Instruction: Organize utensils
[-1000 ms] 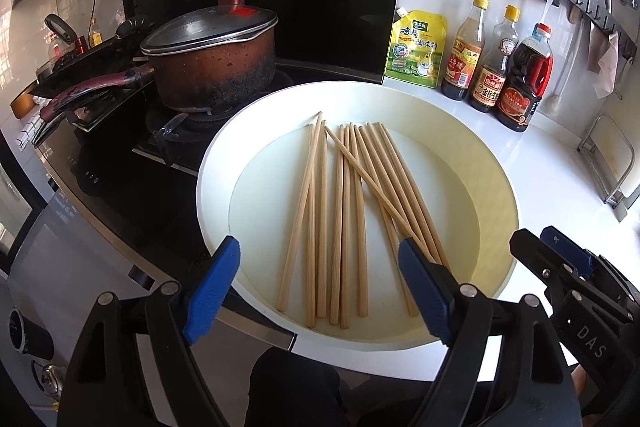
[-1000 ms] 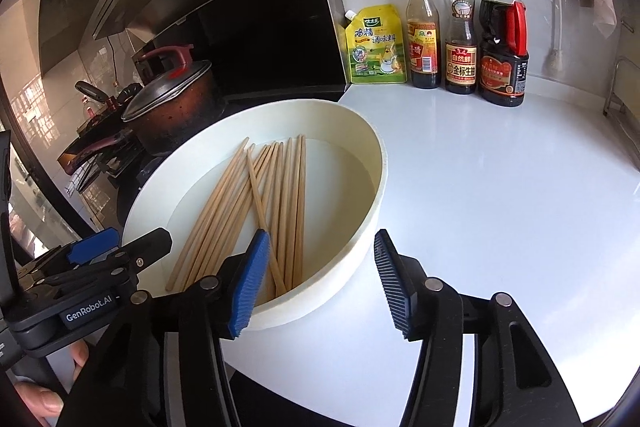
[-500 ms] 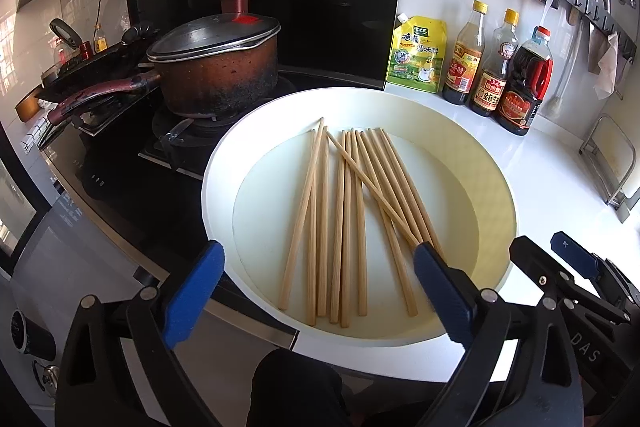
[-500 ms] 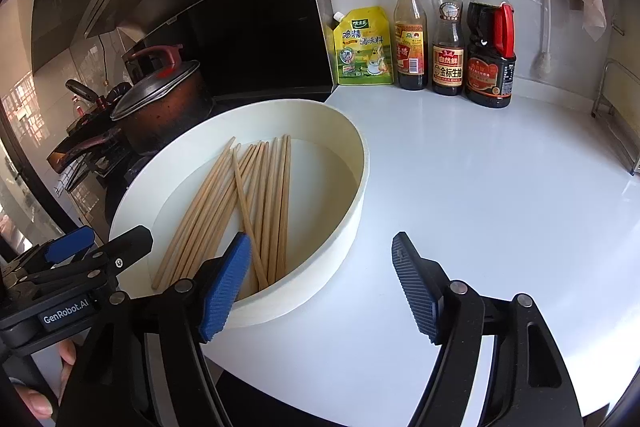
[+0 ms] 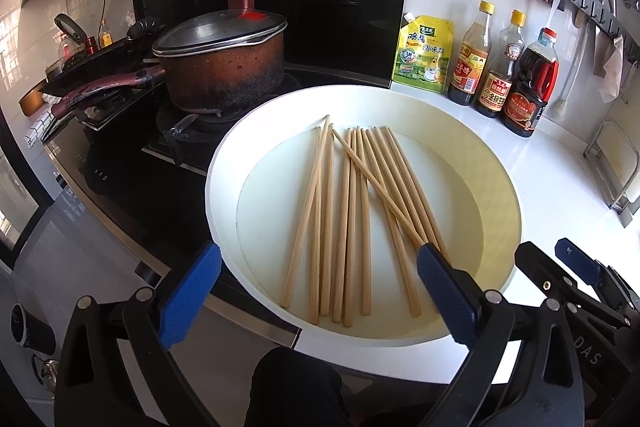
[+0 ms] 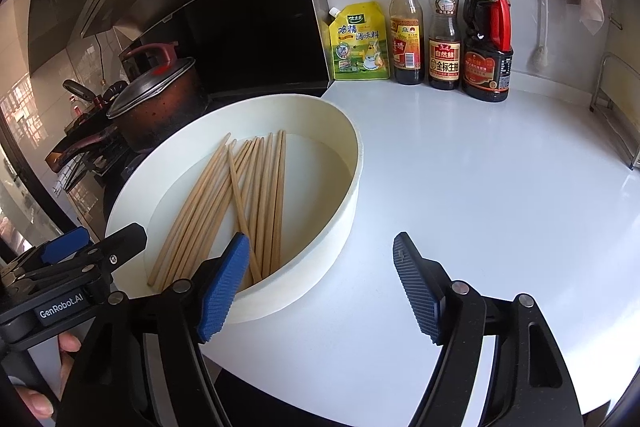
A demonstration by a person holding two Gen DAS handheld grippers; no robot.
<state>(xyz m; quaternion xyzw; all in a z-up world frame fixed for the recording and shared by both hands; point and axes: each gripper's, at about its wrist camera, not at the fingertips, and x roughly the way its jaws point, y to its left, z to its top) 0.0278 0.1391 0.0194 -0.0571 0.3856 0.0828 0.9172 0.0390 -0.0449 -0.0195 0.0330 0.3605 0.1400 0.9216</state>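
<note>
In the round white basin [image 5: 224,163], loose wooden chopsticks [image 5: 352,211] (one crossing) await you: both blue-padded grippers, left gripper [image 5: 316,291] and right gripper [image 6: 320,283], gape empty.

Both wrist views look down closely, sharing the basin [image 5: 516,227] of chopsticks [image 6: 224,211].

Open white countertop [image 6: 480,187] from 12 to 4 o'clock of the right gripper [image 6: 320,287]. Blocked at 10 o'clock by the white basin's wall [image 6: 340,211]; at 12, three sauce bottles [image 6: 444,27] and seasoning pouch [image 6: 360,43] against the wall. Left, lidded pot [image 5: 224,67].
</note>
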